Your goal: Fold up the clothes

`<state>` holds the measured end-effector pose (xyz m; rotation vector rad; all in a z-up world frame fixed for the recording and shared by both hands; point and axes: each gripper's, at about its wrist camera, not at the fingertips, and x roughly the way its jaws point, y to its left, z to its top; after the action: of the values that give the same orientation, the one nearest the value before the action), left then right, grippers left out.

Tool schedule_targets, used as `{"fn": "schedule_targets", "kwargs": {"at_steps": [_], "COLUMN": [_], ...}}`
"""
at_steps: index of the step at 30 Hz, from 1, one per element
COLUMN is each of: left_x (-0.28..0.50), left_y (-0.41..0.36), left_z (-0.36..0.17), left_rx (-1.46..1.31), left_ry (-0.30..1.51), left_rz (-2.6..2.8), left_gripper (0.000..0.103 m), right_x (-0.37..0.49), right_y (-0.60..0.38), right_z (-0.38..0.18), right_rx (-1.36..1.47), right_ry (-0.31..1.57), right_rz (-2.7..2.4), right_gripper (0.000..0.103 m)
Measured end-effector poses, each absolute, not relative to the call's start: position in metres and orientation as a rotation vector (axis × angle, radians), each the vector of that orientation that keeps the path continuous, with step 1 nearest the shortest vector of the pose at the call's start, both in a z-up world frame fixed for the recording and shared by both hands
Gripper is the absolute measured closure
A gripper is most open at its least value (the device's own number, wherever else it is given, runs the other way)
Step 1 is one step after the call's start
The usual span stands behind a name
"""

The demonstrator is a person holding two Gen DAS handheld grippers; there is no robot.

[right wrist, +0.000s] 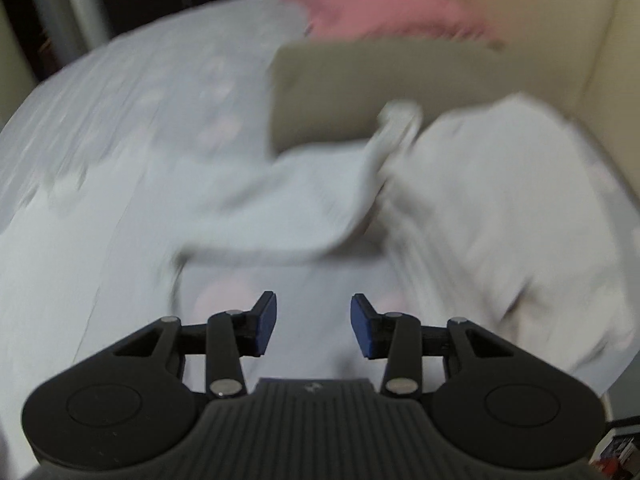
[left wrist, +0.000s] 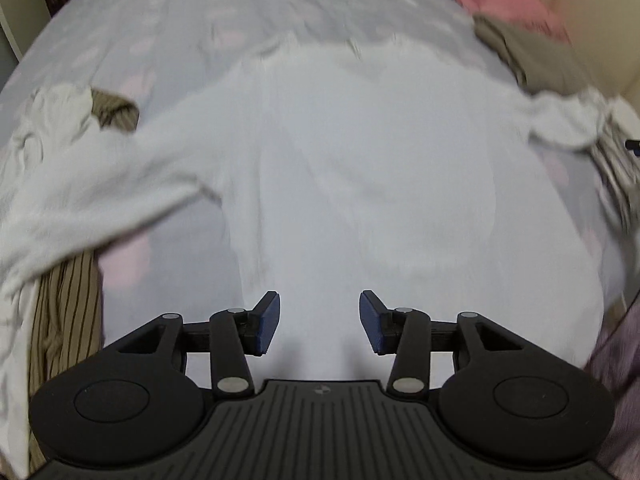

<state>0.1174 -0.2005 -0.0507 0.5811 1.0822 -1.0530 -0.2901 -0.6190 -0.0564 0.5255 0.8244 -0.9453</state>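
A white long-sleeved top [left wrist: 340,168] lies spread flat on the bed, sleeves reaching out left and right. My left gripper [left wrist: 319,322] is open and empty, just above the top's near hem. In the right wrist view, the top's right sleeve [right wrist: 280,200] runs across the bed toward a crumpled white garment [right wrist: 500,208]. My right gripper [right wrist: 313,326] is open and empty, above the bedsheet in front of that sleeve. Both views are blurred by motion.
The bed has a pale grey sheet [left wrist: 160,20] with faint pink spots. A brown striped garment [left wrist: 64,312] and a white one lie at the left. A folded khaki garment [right wrist: 360,88] and a pink one [right wrist: 380,0] lie at the far right, beside a beige wall [right wrist: 608,60].
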Motion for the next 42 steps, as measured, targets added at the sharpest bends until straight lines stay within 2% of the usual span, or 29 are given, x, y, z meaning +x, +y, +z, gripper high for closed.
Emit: {"fn": "schedule_targets", "kwargs": {"at_steps": [7, 15, 17, 18, 19, 27, 35, 42], "left_x": [0.137, 0.147, 0.147, 0.147, 0.147, 0.148, 0.142, 0.148], "left_y": [-0.226, -0.256, -0.263, -0.267, -0.270, -0.290, -0.305, -0.307], "left_z": [-0.072, -0.083, -0.087, -0.088, -0.090, -0.082, -0.072, -0.061], "left_rx": [0.590, 0.592, 0.602, 0.608, 0.614, 0.545, 0.484, 0.412], "left_ry": [1.043, 1.064, 1.068, 1.069, 1.068, 1.043, 1.005, 0.990], "left_rz": [-0.997, -1.031, -1.040, -1.042, -1.043, -1.024, -1.052, -1.062], "left_gripper": [0.060, 0.060, 0.060, 0.060, 0.060, 0.060, 0.061, 0.061], "right_x": [-0.286, -0.266, -0.260, -0.257, -0.255, -0.220, -0.145, -0.075], "right_y": [-0.679, -0.725, -0.727, -0.727, -0.727, -0.704, -0.644, -0.596], "right_z": [-0.049, -0.069, -0.076, -0.077, -0.078, -0.053, -0.008, 0.006], "right_rx": [0.504, 0.526, 0.500, 0.484, 0.475, 0.516, 0.448, 0.456], "right_ry": [0.691, 0.765, 0.789, 0.802, 0.808, 0.729, 0.607, 0.574], "right_rz": [-1.084, -1.137, -1.143, -1.145, -1.144, -0.982, -0.734, -0.554], "right_gripper": [0.059, 0.060, 0.068, 0.086, 0.095, 0.095, 0.095, 0.095]}}
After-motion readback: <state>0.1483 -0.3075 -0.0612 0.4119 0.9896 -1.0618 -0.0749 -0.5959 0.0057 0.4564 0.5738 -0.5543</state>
